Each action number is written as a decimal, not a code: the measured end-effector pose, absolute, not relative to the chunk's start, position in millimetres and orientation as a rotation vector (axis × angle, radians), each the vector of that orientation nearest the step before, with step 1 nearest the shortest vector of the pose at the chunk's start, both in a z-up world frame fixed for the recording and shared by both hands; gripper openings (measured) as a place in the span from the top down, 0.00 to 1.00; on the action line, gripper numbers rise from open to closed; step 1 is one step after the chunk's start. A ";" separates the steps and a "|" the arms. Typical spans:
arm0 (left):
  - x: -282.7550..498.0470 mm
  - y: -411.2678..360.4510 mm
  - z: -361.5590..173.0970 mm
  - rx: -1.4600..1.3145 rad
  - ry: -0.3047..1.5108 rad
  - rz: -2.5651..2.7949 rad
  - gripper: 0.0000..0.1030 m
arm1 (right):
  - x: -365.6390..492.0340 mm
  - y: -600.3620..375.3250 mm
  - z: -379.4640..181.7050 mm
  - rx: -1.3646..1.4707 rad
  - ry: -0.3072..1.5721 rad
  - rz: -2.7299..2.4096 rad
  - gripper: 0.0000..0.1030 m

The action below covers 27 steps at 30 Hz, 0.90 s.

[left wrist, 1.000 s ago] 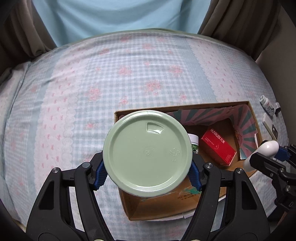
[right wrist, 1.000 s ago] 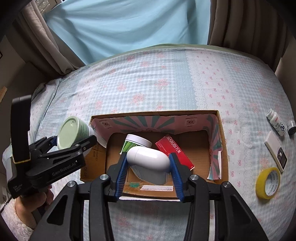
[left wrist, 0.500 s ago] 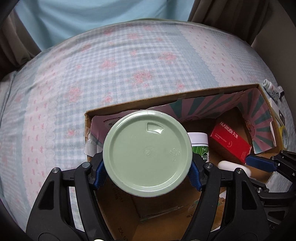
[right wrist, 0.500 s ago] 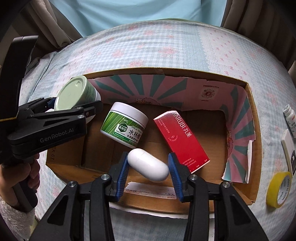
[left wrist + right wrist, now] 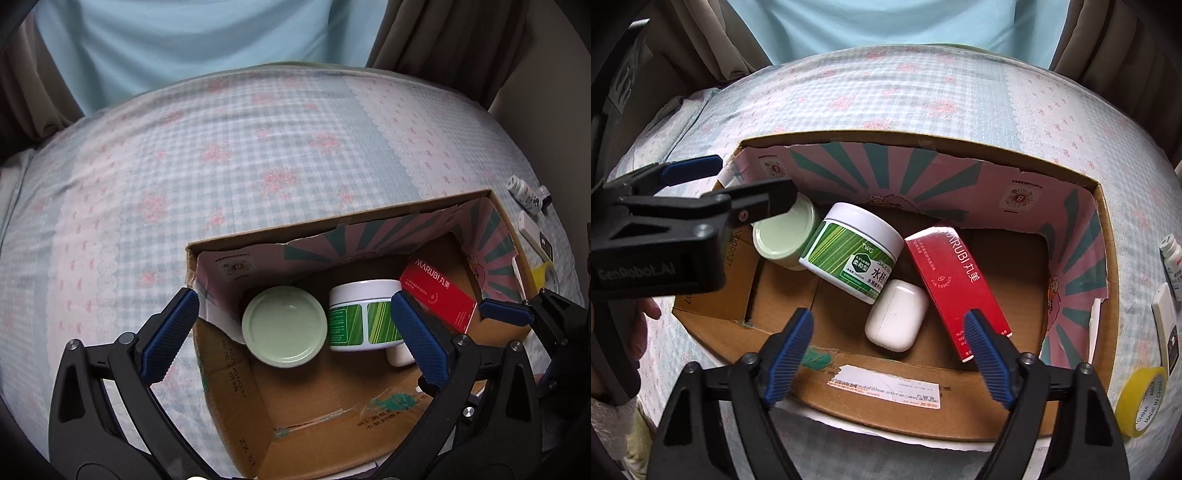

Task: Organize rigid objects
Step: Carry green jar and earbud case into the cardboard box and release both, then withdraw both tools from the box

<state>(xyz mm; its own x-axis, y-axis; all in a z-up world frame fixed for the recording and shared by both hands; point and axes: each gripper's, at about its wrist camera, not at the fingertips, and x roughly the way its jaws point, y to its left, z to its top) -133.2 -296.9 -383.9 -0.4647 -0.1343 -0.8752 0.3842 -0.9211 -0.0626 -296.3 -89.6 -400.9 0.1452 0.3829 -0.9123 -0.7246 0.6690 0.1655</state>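
Both hand-held grippers hang over the cardboard box on the bed, each with fingers spread apart and holding nothing: the left hand-held gripper and the right hand-held gripper. Inside the box lie a pale green jar, a green-striped tub, a white case and a red carton.

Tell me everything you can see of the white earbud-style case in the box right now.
The white case is a small rounded, glossy, plastic-looking pebble with a faint seam line near one end, shut as far as shows. It lies flat on the floor of the cardboard box, tilted diagonally. It sits between the green-striped jar and the red carton, touching or nearly touching both. The right hand-held gripper is open above it, not gripping. In the left wrist view only a sliver shows.
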 end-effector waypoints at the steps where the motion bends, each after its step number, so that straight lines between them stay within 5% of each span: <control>1: -131.3 -299.5 -382.6 1.415 0.382 -2.420 0.00 | -297.1 -89.9 -400.7 -0.351 1.172 0.823 0.12; 27: -53.4 -288.2 -278.1 1.290 0.413 -2.317 0.00 | -312.2 -126.4 -309.5 -0.326 1.086 0.732 0.07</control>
